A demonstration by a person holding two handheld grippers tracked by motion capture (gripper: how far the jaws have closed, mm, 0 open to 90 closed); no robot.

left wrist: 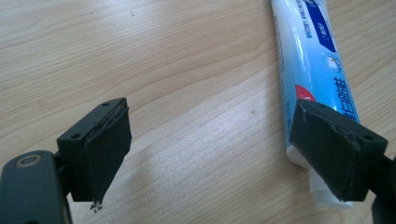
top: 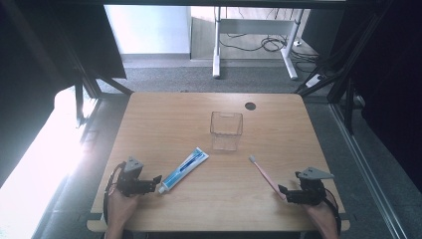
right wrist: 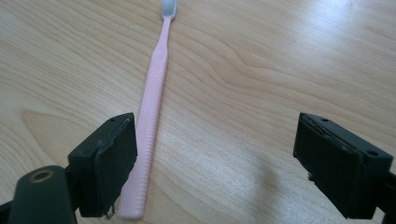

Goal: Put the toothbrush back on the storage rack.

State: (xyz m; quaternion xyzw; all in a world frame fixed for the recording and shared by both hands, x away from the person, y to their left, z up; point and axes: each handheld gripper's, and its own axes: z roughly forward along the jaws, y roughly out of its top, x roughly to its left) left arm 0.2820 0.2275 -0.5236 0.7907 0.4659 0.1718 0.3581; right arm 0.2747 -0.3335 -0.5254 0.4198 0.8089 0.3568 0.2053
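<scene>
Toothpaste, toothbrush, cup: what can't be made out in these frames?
- Toothpaste tube: cap partly behind the left gripper jaw in the left gripper view; far end cut by the top edge.
- Toothbrush: bristles cut by the top edge in the right gripper view.
- Clear cup: contents too small to tell in the high view.

Both tongs, left (top: 157,180) & right (top: 281,191): black, blocky jaws w/ flat pads, grey 3-cornered top plates, black cables, bare forearms.
</scene>
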